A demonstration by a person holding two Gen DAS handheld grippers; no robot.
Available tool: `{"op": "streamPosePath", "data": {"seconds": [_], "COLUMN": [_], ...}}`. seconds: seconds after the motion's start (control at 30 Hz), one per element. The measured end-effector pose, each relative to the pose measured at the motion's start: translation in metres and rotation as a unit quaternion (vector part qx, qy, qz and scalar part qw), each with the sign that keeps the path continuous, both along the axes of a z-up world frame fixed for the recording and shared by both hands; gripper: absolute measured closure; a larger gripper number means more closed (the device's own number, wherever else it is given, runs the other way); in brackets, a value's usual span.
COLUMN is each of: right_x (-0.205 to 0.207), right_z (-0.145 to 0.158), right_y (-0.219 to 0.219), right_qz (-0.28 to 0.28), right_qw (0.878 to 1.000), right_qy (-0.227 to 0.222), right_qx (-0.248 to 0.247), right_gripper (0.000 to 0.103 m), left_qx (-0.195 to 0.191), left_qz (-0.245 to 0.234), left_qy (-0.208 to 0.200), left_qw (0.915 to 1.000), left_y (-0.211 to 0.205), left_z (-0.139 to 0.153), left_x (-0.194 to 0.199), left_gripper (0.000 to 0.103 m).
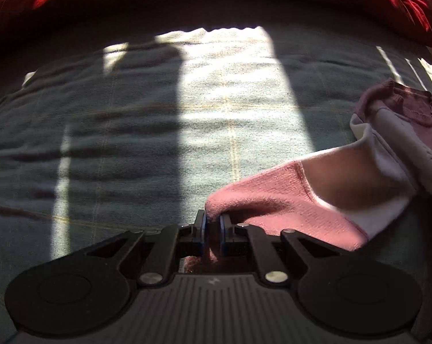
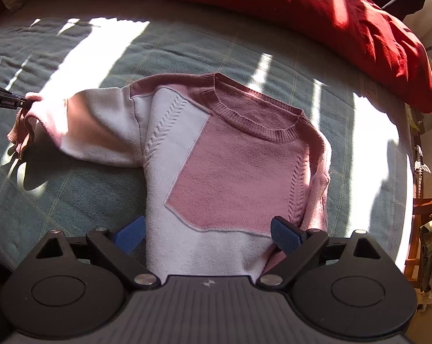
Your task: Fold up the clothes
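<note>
A pink and white knit sweater lies flat on the grey-green bedcover, neck toward the far side. Its left sleeve stretches out to the left. My left gripper is shut on the pink cuff of that sleeve, blue pads pinching the fabric; in the right wrist view it shows as a black tip at the sleeve's end. My right gripper hangs open over the sweater's lower body, one blue pad on each side of it, pressing on nothing. The right sleeve is tucked along the sweater's right edge.
A red blanket is heaped along the far side of the bed. Bright sun stripes cross the bedcover. Wooden furniture and hanging items stand at the right edge, beyond the bed.
</note>
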State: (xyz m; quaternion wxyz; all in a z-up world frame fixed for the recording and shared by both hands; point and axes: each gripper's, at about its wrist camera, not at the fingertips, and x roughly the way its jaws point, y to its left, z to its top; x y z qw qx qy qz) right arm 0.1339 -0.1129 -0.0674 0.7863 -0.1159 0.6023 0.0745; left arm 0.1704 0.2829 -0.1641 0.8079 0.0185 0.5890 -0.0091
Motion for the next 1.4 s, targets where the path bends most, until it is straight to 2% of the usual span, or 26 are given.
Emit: {"op": "streamPosePath", "data": {"seconds": [0.13,0.27,0.37,0.4,0.43,0.5,0.6,0.73,0.87,0.97,1.03,1.1,1.13,1.2,1.33,1.4], "right_x": [0.007,0.010,0.011,0.011,0.011,0.009,0.006,0.003,0.003,0.005,0.007,0.008,0.009,0.010,0.012,0.013], "right_z": [0.000,0.000,0.000,0.000,0.000,0.001,-0.001,-0.003,-0.005,-0.005,-0.005,-0.006,-0.005,-0.005,-0.005,-0.004], "right_y": [0.007,0.011,0.009,0.008,0.006,0.002,-0.005,-0.011,-0.011,-0.008,-0.006,-0.004,-0.003,-0.001,-0.002,-0.003], "right_qz": [0.011,0.023,0.025,0.024,0.023,0.019,0.011,-0.001,0.000,0.005,0.008,0.012,0.014,0.020,0.020,0.018], "right_qw": [1.000,1.000,1.000,1.000,1.000,1.000,1.000,1.000,1.000,1.000,1.000,1.000,1.000,1.000,1.000,1.000], "right_qy": [-0.005,-0.008,-0.010,-0.008,-0.008,-0.007,-0.004,0.001,0.003,0.001,0.000,0.001,-0.001,0.000,0.002,0.003], "right_qx": [-0.001,-0.001,-0.005,-0.006,-0.006,-0.007,-0.009,-0.006,-0.001,0.004,0.008,0.011,0.011,0.012,0.011,0.011], "right_gripper": [0.007,0.007,0.007,0.007,0.007,0.007,0.007,0.007,0.007,0.007,0.007,0.007,0.007,0.007,0.007,0.007], "left_qx": [0.050,0.069,0.064,0.059,0.055,0.047,0.051,0.054,0.084,0.060,0.021,-0.042,-0.079,-0.151,-0.255,-0.261], "left_qz": [0.007,0.033,0.050,0.055,0.058,0.066,0.071,0.080,0.115,0.163,0.201,0.256,0.289,0.351,0.462,0.492], "left_qy": [0.005,0.013,0.019,0.025,0.030,0.038,0.033,0.031,0.018,0.019,0.025,0.035,0.037,0.042,0.038,0.031], "left_qw": [0.9987,0.9970,0.9965,0.9965,0.9963,0.9960,0.9956,0.9948,0.9897,0.9847,0.9790,0.9651,0.9535,0.9230,0.8485,0.8303], "left_y": [0.026,0.052,0.061,0.063,0.064,0.066,0.068,0.072,0.087,0.105,0.112,0.118,0.119,0.122,0.124,0.123], "left_z": [0.008,0.006,0.002,-0.001,-0.003,-0.007,-0.006,-0.001,0.011,0.017,0.014,0.006,-0.001,-0.015,-0.048,-0.060], "left_x": [-0.003,0.000,0.008,0.012,0.015,0.021,0.024,0.021,0.015,0.008,-0.002,-0.016,-0.026,-0.045,-0.079,-0.086], "left_gripper": [0.096,0.096,0.096,0.094,0.088,0.085,0.083,0.074,0.074,0.072,0.066,0.063,0.063,0.062,0.062,0.062]}}
